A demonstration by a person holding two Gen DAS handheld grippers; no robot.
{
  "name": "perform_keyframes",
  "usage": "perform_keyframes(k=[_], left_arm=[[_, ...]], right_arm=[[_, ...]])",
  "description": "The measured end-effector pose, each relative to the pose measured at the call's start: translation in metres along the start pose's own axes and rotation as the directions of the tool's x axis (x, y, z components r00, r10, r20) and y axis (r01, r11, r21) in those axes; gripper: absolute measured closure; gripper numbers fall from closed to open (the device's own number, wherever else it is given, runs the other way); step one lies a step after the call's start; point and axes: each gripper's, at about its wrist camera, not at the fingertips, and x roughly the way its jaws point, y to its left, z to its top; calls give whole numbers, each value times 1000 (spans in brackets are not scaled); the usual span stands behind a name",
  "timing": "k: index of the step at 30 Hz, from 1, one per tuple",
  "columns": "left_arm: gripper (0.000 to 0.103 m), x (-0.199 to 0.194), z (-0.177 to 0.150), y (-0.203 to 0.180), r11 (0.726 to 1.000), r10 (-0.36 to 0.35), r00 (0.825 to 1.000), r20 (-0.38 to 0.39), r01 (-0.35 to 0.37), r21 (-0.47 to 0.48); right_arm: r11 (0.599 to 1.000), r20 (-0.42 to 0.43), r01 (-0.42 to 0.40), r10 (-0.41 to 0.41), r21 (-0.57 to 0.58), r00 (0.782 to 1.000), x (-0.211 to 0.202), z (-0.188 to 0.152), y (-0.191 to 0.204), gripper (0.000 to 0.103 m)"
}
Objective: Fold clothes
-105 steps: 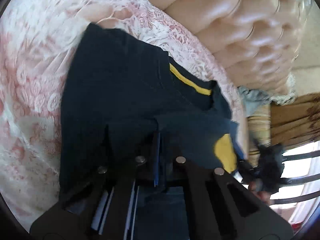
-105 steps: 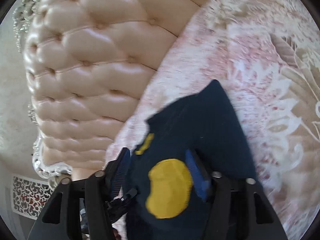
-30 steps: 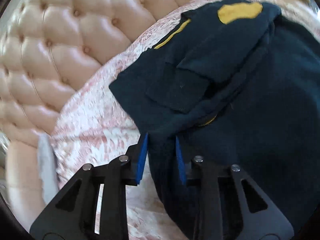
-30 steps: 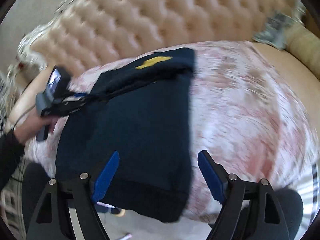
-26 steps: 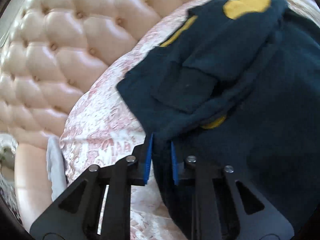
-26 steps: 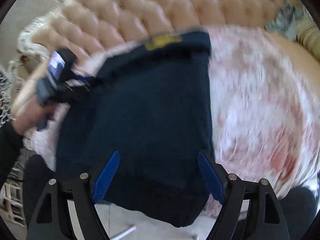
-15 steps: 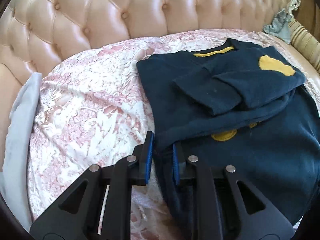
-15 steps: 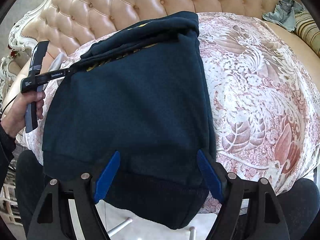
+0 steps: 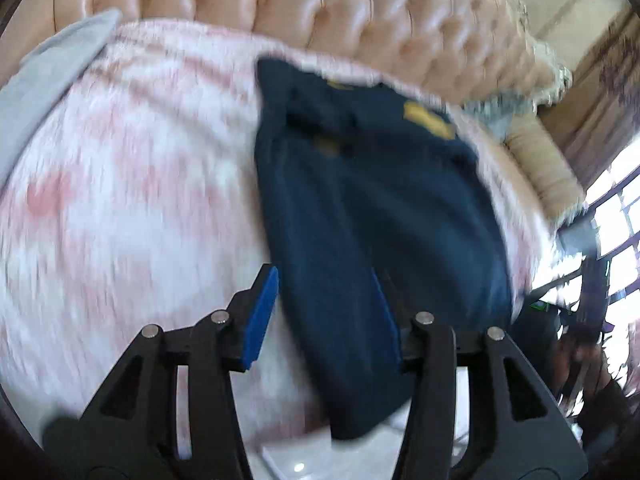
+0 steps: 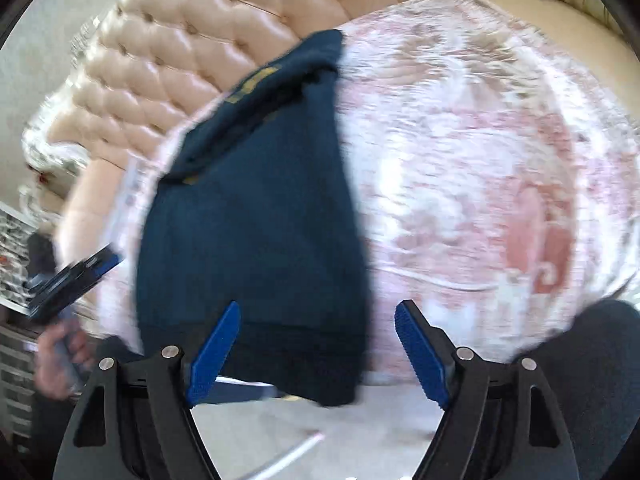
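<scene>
The navy sweater (image 9: 372, 208) lies lengthwise on the bed (image 9: 132, 184), collar toward the headboard (image 9: 340, 4), hem overhanging. Both tongs, left (image 9: 326, 320) just opened and right (image 10: 318, 352) apart, hover at that hem.

No text, label, brand or number can be read in either view. The yellow patches (image 9: 430, 118) on the navy sweatshirt (image 9: 372, 208) are blurred; whether they carry lettering cannot be told.

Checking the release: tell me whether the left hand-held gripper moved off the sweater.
Yes. The left hand-held gripper has just been opening, letting go of the navy sweater and swinging across the tufted headboard.
</scene>
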Motion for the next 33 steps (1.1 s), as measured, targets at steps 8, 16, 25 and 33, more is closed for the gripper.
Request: perform_keyframes(k=[8,16,25,33], left_arm=[[55,4,-61,12,964,-151,988,-41,138,-229],[58,17,-64,-20,995,-53,995,-84,45,-90],[60,22,-66,-25,996,-53,992,-110,44,-75],[66,21,-72,-25,999,7,992,-123,-14,-53]], right_arm=[[998,-18,-8,10,68,1000,2,-12,-10,22],[936,91,266,-252,-229,964,1,-22,36,22],[916,24,345,-348,-205,937,38,-24,38,22],[914,0,360,-367,-187,930,49,-27,40,18]])
